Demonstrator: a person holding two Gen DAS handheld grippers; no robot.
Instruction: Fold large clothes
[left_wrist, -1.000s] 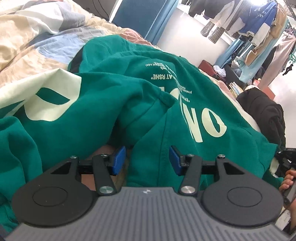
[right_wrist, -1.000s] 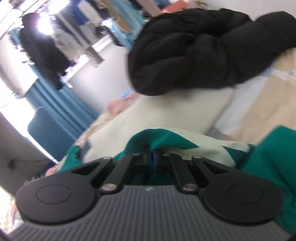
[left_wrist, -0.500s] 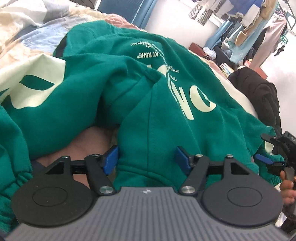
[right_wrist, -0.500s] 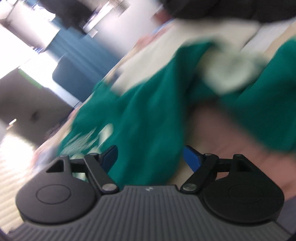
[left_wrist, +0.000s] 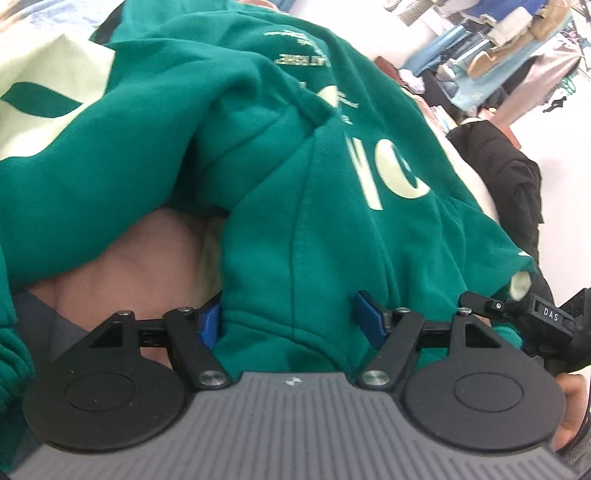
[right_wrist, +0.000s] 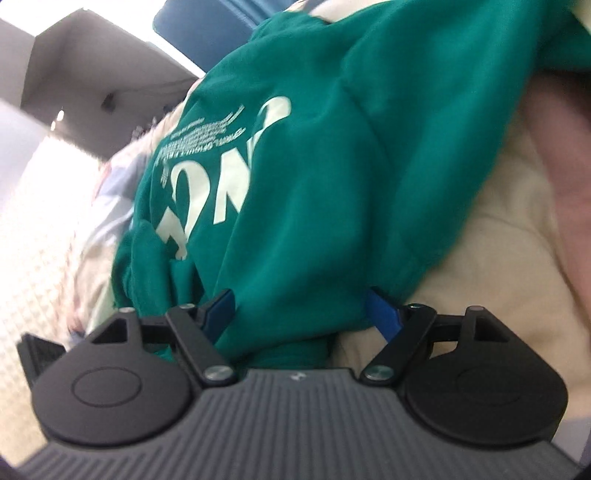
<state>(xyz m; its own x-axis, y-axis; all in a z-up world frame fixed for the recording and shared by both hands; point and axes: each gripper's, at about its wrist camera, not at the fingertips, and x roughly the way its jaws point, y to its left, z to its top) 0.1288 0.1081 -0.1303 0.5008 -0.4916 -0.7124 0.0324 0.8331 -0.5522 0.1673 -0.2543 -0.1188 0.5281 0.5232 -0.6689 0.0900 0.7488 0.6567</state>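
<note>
On the bed (left_wrist: 159, 254), left wrist view: green sweatshirt (left_wrist: 295, 177) lay crumpled, a black jacket (left_wrist: 509, 177) beyond it. Left gripper (left_wrist: 291, 321) had just been opening, jaws wide, hem fold between them, unclamped.

Right wrist view: the sweatshirt (right_wrist: 314, 166) covered beige bedding (right_wrist: 498, 277). Right gripper (right_wrist: 301, 314) had just sprung apart, straddling the fabric edge.
</note>
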